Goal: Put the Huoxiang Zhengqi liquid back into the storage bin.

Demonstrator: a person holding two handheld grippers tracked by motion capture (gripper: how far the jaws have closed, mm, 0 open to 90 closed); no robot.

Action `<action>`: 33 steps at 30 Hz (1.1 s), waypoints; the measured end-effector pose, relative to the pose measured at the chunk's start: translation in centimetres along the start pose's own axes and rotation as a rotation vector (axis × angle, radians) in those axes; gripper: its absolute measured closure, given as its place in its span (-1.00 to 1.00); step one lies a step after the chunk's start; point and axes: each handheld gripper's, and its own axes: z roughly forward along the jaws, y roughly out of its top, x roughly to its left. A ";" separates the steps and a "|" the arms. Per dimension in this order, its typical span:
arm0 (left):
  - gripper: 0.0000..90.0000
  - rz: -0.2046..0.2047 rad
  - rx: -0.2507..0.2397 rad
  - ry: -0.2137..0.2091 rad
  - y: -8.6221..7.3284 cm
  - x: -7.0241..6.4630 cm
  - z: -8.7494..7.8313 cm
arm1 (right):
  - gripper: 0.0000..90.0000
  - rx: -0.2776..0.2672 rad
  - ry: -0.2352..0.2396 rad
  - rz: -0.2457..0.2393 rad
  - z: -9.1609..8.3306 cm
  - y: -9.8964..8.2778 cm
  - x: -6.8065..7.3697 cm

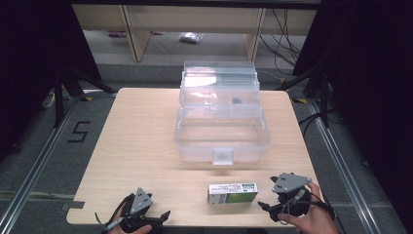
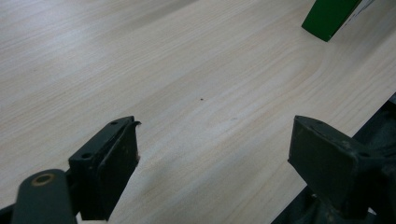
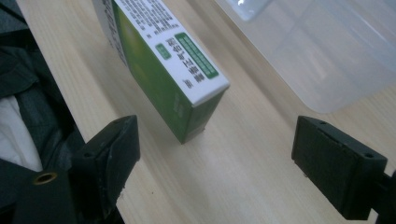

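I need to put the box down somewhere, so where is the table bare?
Bare: the table left of the clear plastic case, and the strip between it and the green-and-white box. Crowded: the near edge, around both grippers.

You face light wood table (image 1: 136,146), rounded corners, pale grain running across. Clear plastic storage box (image 1: 221,139) sits on it at centre-far, lid open toward far edge, latch facing you. Green-and-white carton (image 1: 233,193) lies flat near your edge, right of centre, just this side of box, apart from it.
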 end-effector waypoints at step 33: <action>-0.66 -0.012 -0.014 0.006 0.0 0.1 0.2 | -0.60 0.115 0.139 -0.227 2.7 6.4 1.3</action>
